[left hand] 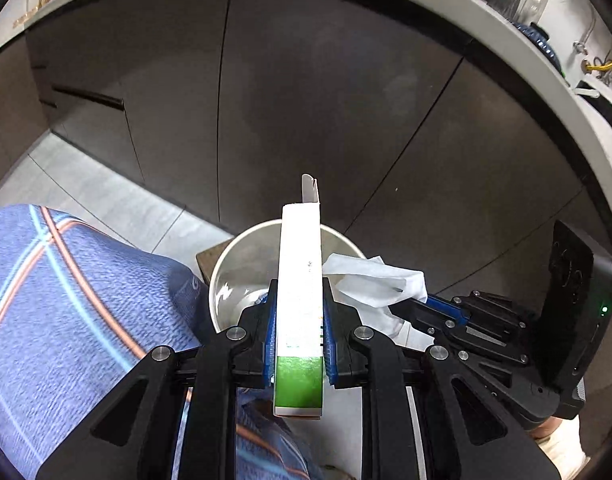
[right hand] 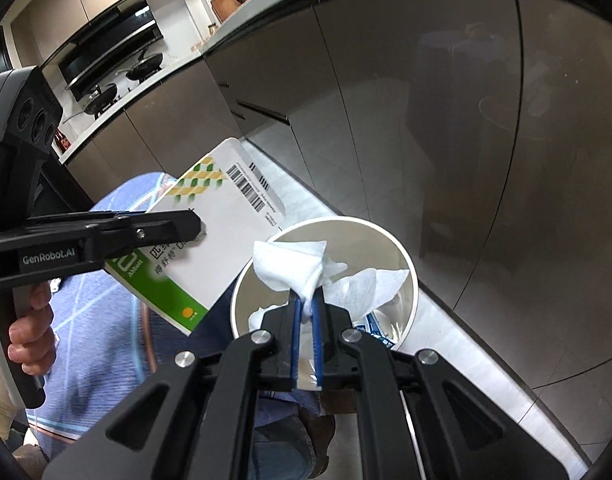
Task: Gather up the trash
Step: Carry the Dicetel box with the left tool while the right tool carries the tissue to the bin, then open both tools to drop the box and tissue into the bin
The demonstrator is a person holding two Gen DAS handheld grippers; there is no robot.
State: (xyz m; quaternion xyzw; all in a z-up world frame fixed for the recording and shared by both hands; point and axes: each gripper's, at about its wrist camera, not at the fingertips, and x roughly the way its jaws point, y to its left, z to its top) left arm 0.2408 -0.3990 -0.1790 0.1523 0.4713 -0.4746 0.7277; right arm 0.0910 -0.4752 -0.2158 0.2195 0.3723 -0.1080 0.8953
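Left gripper (left hand: 299, 336) clamps the light, stiff carton (left hand: 299, 280) by its flat faces, right gripper (right hand: 306, 320) pinches the limp tissue (right hand: 301, 268), both over the bin (right hand: 410, 256) at 12 o'clock.

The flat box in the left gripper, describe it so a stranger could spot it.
Below the dark cabinets stands a white trash bin. Held over its near rim by the left gripper is a flat white medicine box with a green end and barcodes, stiff unlike the crumpled tissue beside it.

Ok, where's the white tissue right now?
The white tissue is pinched in the right gripper, hanging over the open trash bin, just right of the green-and-white box held by the left gripper.
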